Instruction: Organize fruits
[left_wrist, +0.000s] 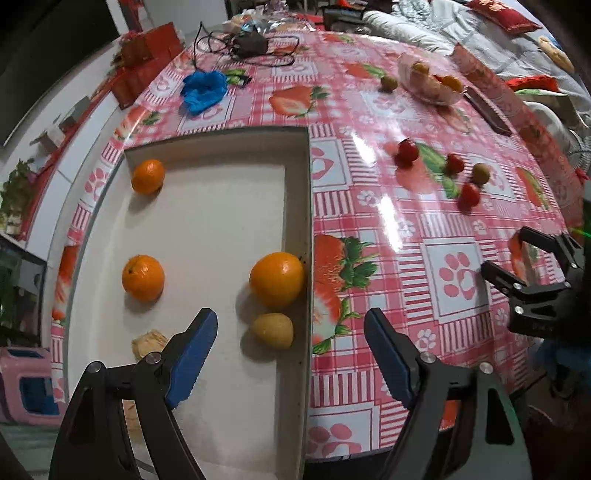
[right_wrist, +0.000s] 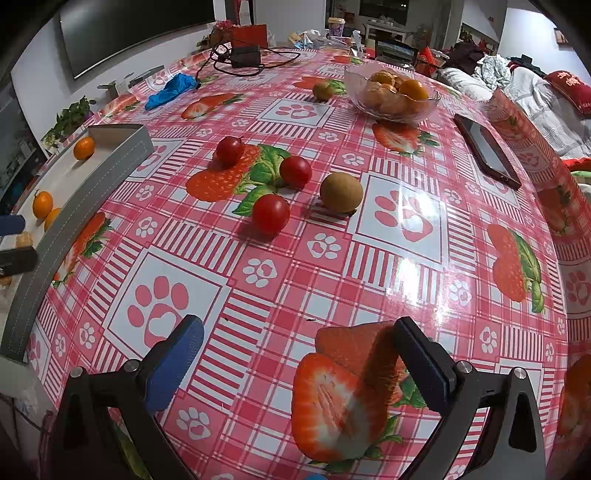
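Note:
A white tray (left_wrist: 221, 221) holds three oranges (left_wrist: 143, 277), a yellowish round fruit (left_wrist: 273, 330) and a pale peeled piece (left_wrist: 147, 343). My left gripper (left_wrist: 290, 314) hangs open over the tray's right wall, with nothing between its fingers. On the pink tablecloth lie three red tomatoes (right_wrist: 270, 214) and a brown round fruit (right_wrist: 340, 192). My right gripper (right_wrist: 297, 325) stands open above bare cloth, well short of them. It also shows at the right edge of the left wrist view, right gripper (left_wrist: 506, 249). The left gripper (right_wrist: 14, 242) shows over the tray (right_wrist: 92, 192).
A glass bowl (right_wrist: 428, 105) of orange fruit stands at the back, with a greenish fruit (right_wrist: 322, 90) beside it. A dark phone (right_wrist: 487, 151) lies at the right. A blue cloth (left_wrist: 203, 90) and a charger with cables (left_wrist: 251, 44) sit at the far end.

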